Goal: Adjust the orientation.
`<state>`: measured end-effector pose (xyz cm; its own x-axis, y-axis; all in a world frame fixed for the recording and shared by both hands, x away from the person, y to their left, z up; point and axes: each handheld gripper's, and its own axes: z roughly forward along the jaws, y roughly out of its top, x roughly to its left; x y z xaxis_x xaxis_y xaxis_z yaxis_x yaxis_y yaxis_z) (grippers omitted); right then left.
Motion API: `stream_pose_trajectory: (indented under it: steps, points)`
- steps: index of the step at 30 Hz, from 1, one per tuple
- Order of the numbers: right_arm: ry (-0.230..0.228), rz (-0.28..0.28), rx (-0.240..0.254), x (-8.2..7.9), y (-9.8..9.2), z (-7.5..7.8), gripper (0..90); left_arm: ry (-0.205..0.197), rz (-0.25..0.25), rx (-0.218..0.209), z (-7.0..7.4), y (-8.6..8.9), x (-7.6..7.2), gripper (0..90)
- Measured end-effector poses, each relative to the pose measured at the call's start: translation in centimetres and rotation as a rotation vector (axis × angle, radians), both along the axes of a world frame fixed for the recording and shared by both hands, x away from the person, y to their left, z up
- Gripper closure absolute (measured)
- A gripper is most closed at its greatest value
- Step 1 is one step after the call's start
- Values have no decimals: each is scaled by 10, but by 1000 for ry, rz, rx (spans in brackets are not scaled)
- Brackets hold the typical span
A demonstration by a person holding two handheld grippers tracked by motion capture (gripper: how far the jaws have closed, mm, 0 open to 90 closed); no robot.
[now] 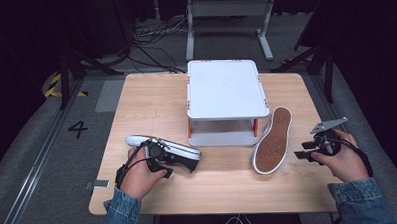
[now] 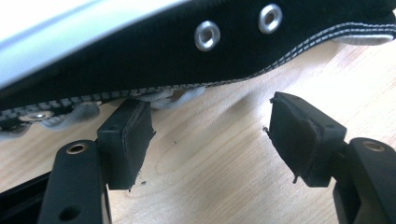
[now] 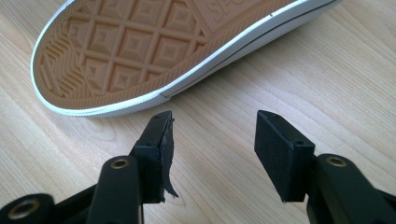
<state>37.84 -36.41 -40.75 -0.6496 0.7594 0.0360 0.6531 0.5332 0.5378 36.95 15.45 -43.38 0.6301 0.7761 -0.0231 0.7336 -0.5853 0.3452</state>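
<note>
1. At the left of the table [image 1: 136, 96], a black shoe [image 1: 164, 150] is seen lying on its side, its white sole turned away from the person. In the left gripper view its eyelets and loose laces lie just past the pads.
2. The left gripper [image 1: 163, 161] is held low beside that shoe. Its jaws are spread, with only bare wood between the pads [image 2: 126, 142]; nothing is gripped. The shoe is judged to have been set down here, or not yet taken up; which of the two cannot be told.
3. In the middle, a white two-tier rack [image 1: 226, 91] stands empty on both its top and its lower shelf. If the shoes are meant for it, that part is judged wholly undone.
4. Just right of the rack, a second shoe [image 1: 272, 139] lies sole-up, its toe towards the rack's corner; whether they touch cannot be told.
5. The right gripper [image 1: 308, 150] is held near that shoe but apart from it. Its jaws are released and empty, the sole [image 3: 140, 51] lying just ahead of them.
6. Neither shoe is held; both are left to be grasped and placed.
</note>
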Motion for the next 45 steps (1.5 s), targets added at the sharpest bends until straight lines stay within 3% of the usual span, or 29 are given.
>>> stream_pose_trajectory:
  steps: [2,5,7,10,12,14,15,17,19,21,22,24,27,33,37,38,40,42,43,44,45]
  points:
    - [0,-4,-2,-1,-1,-1,483,-29,-2,-3,3,-2,1,311]
    - [3,-7,-2,-4,-2,-2,481,-119,-25,-29,8,-4,6,298]
    - [6,-9,-3,-5,-4,-4,480,-159,-26,-44,11,-4,9,301]
    - [7,-14,-3,-8,-6,-5,479,-196,-16,-91,12,-1,14,341]
    - [5,-18,-3,-10,-7,-5,479,-249,8,-142,12,0,18,362]
    - [3,-24,-3,-12,-8,-5,479,-302,20,-151,13,0,22,371]
    - [7,-26,-9,-13,-9,-5,480,-293,30,-145,12,-2,26,376]
    - [6,-29,-7,-14,-10,-6,479,-275,25,-176,9,-6,34,439]
    - [7,-29,-6,-16,-10,-5,479,-279,84,-203,13,-9,38,422]
    - [1,-33,1,-17,-11,-5,478,-308,87,-252,18,-9,41,394]
    - [3,-35,-3,-18,-12,-4,478,-299,87,-280,20,-10,41,392]
    - [5,-40,-5,-18,-14,-5,477,-290,95,-291,21,-12,42,379]
    - [6,-38,-7,-18,-13,-7,476,-275,131,-270,19,-14,45,358]
    - [10,-34,-7,-20,-11,-9,463,-278,228,-279,17,-21,57,292]
    - [14,-49,-13,-22,-14,-11,457,-273,253,-222,12,-27,69,297]
    - [14,-49,-13,-22,-14,-11,457,-273,253,-222,12,-27,69,369]
    - [12,-54,-16,-23,-15,-11,457,-261,252,-240,12,-25,71,389]
    - [11,-53,-15,-23,-16,-11,456,-242,238,-246,15,-21,69,474]
    - [12,-52,-16,-23,-16,-11,457,-264,228,-209,18,-17,66,614]
    - [11,-49,-17,-23,-16,-12,457,-262,229,-214,21,-11,64,752]
    - [11,-46,-16,-23,-16,-12,457,-247,226,-247,23,-5,62,781]
